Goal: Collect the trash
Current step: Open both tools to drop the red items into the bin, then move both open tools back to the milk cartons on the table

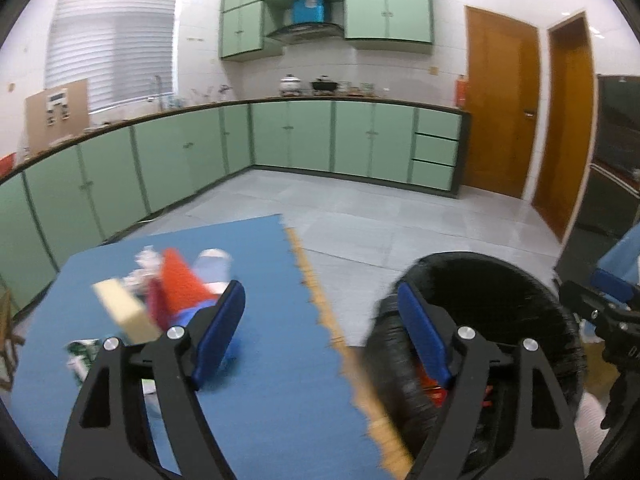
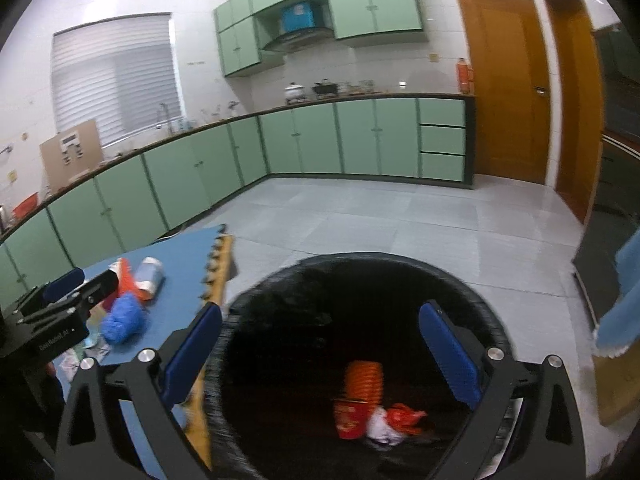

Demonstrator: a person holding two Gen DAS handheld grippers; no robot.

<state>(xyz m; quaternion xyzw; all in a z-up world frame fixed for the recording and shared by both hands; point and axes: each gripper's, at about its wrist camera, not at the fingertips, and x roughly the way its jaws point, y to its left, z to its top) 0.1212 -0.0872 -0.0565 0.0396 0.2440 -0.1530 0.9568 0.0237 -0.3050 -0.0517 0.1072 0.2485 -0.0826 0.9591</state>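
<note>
A blue mat (image 1: 264, 360) carries a heap of trash: a red wrapper (image 1: 180, 280), a beige box (image 1: 124, 308), a pale can (image 1: 214, 266) and crumpled white paper (image 1: 146, 260). My left gripper (image 1: 320, 336) is open and empty, above the mat's right edge, just right of the heap. A black-lined bin (image 2: 360, 320) stands right of the mat. It holds an orange cup (image 2: 362, 380), a red cup (image 2: 350, 418) and a red-white wrapper (image 2: 396, 420). My right gripper (image 2: 320, 356) is open and empty above the bin's mouth. A blue crumpled ball (image 2: 122, 322) lies on the mat (image 2: 180, 292).
Green cabinets (image 1: 168, 160) run along the left and far walls. Grey tiled floor (image 1: 400, 216) lies beyond the mat. Two wooden doors (image 1: 504, 108) stand at the right. A blue cloth (image 2: 624, 300) hangs at the right edge. The left gripper's body (image 2: 60, 312) shows over the mat.
</note>
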